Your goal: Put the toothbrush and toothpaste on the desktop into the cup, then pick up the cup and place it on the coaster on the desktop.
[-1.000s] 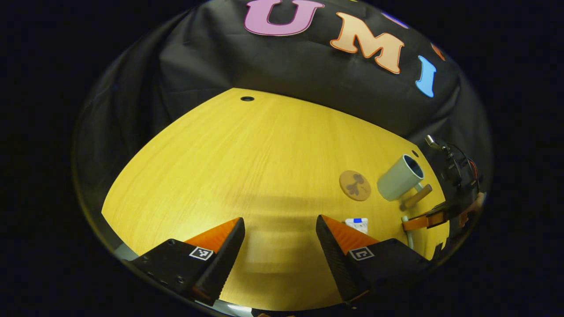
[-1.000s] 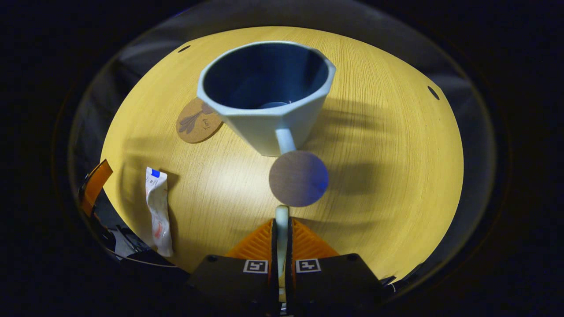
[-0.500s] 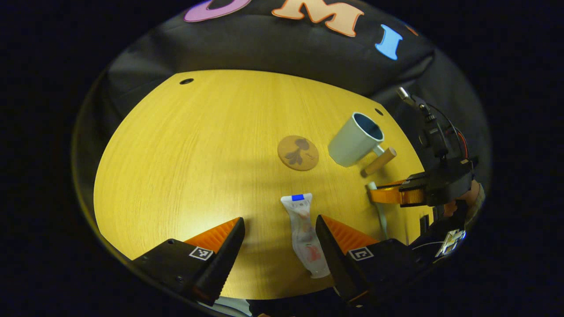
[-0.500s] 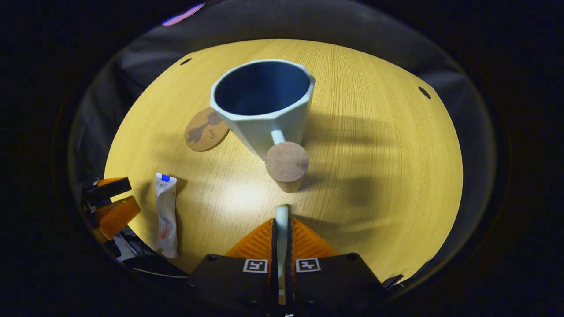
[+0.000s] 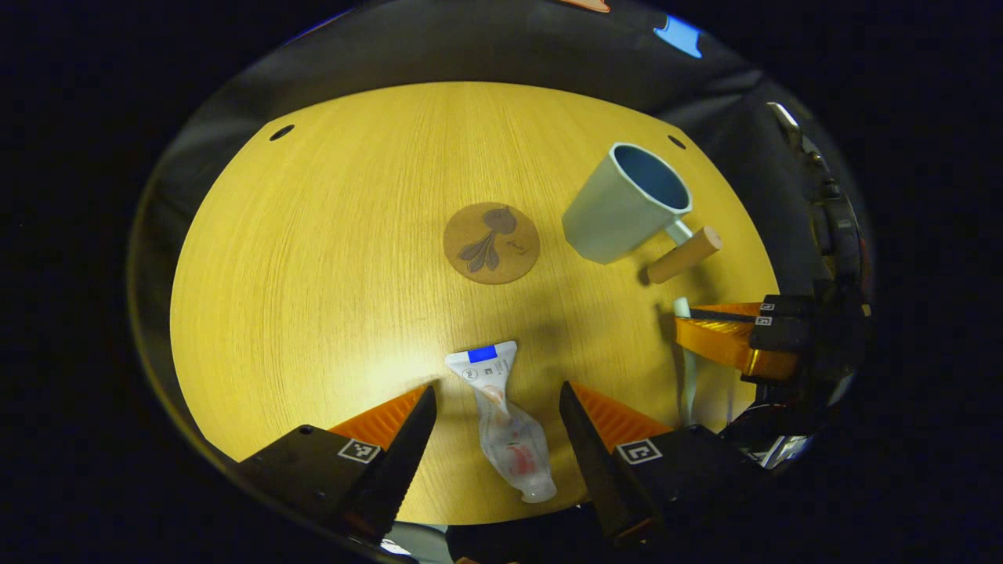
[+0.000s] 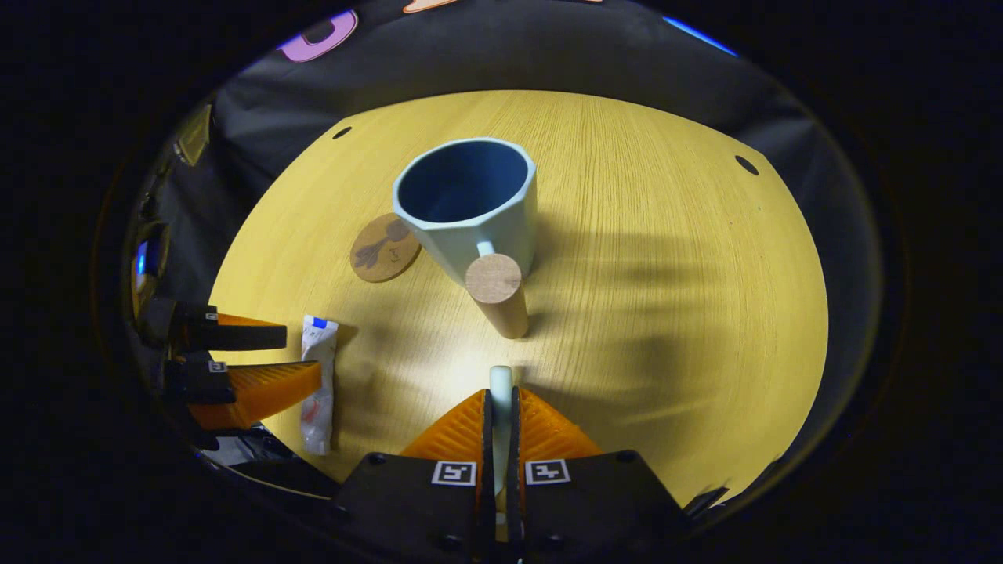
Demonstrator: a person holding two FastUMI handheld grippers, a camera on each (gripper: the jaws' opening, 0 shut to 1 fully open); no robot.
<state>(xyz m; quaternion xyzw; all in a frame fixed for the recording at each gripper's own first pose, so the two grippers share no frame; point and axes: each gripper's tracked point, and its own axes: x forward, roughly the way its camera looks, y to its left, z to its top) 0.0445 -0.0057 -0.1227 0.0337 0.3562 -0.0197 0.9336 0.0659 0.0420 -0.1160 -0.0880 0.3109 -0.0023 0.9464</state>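
I bring my left gripper (image 5: 495, 419) straight down w/ its fingers spread wide, one each side of the toothpaste (image 5: 501, 419), and close across the fat middle, not the flat crimped end. The tube lies flat on the desk (image 5: 329, 258) between my left fingers, slightly slanted. My right gripper (image 6: 500, 411) is clamped on the toothbrush (image 6: 500, 384), its tip poking fwd; the cup (image 6: 468, 204) stands upright just ahead, coaster (image 6: 385, 247) beside it
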